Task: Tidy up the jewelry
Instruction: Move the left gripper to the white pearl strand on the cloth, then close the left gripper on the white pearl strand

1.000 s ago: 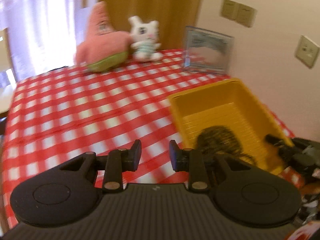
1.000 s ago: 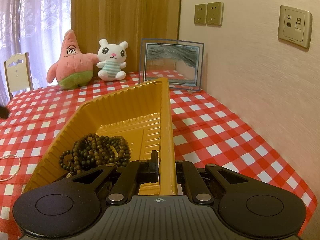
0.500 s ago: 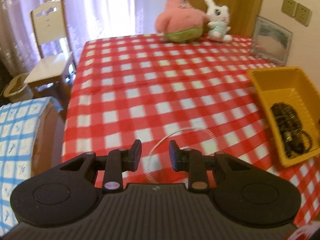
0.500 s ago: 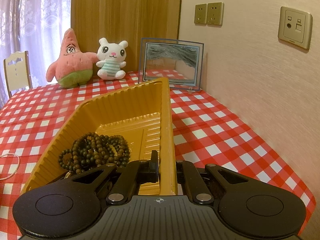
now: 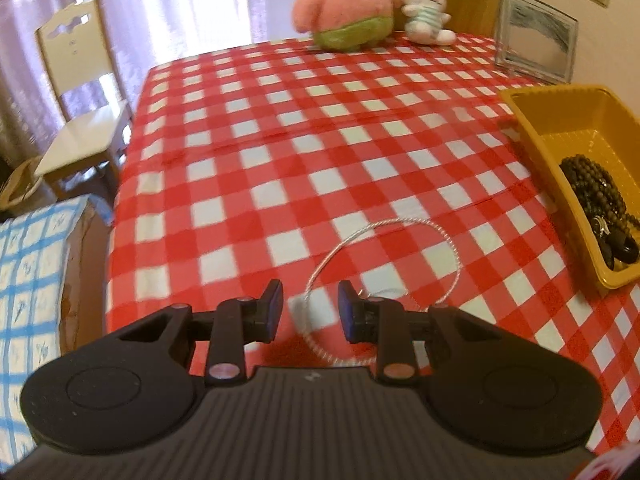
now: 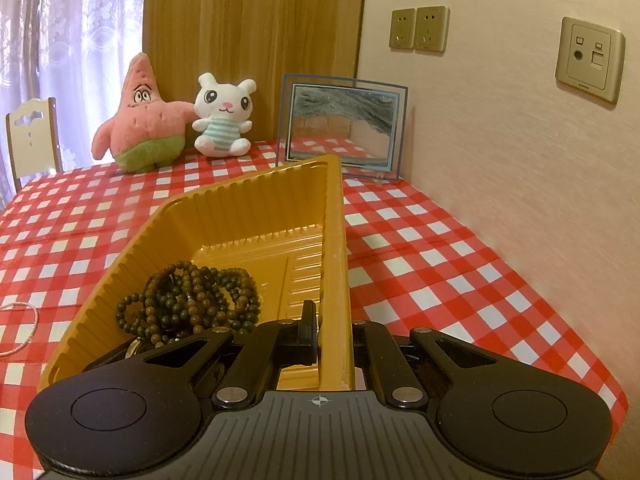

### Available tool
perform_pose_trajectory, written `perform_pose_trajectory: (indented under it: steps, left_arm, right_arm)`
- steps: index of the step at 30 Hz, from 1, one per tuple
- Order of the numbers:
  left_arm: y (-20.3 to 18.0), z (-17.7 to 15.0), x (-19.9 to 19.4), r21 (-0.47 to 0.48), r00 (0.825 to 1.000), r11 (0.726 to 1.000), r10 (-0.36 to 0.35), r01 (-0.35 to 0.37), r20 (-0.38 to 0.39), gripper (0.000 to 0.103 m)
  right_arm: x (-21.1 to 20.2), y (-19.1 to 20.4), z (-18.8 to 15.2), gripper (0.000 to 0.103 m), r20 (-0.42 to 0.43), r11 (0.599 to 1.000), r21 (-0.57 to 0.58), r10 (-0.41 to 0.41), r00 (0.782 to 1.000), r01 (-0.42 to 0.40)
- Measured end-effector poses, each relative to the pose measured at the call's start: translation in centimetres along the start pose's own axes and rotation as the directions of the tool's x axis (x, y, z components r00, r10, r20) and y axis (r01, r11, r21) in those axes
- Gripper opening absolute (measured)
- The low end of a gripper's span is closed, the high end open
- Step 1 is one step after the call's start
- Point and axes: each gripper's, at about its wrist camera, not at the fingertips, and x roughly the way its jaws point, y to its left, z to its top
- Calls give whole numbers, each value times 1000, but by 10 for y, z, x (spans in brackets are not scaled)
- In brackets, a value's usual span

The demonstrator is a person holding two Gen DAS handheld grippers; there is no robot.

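Observation:
A thin white bead necklace (image 5: pixel 400 224) lies in a loop on the red checked tablecloth, and its edge shows at far left in the right wrist view (image 6: pixel 24 328). My left gripper (image 5: pixel 309 312) is open and empty, hovering just over the loop's near left side. A yellow ribbed tray (image 6: pixel 248 216) holds a pile of dark wooden beads (image 6: pixel 188 300); the tray (image 5: pixel 536 152) and beads (image 5: pixel 596 192) also show at right in the left wrist view. My right gripper (image 6: pixel 334 338) is shut on the tray's right wall.
A pink star plush (image 6: pixel 140 120), a white bunny plush (image 6: pixel 224 120) and a framed picture (image 6: pixel 344 128) stand at the table's far end. The wall runs along the right side. A white chair (image 5: pixel 80 92) and a blue checked cloth (image 5: pixel 28 280) are left of the table.
My left gripper has swung left away from the tray, then come down closer over the white necklace. The right gripper has stayed clamped on the tray wall.

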Motion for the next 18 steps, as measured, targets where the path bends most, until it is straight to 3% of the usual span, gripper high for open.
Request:
perform_pose_trajectory:
  steps: [8, 14, 18]
  left_arm:
    - [-11, 16, 36, 93, 999, 995, -40, 42, -27, 26]
    - [-11, 21, 52, 99, 998, 994, -49, 53, -43, 25]
    - [-10, 24, 54, 107, 996, 991, -71, 76, -44, 10]
  right_arm:
    - [1, 3, 1, 4, -4, 1000, -5, -9, 1000, 9]
    - [3, 5, 2, 4, -10, 1000, -5, -18, 1000, 18]
    - [5, 3, 2, 4, -14, 1000, -3, -23, 1000, 23]
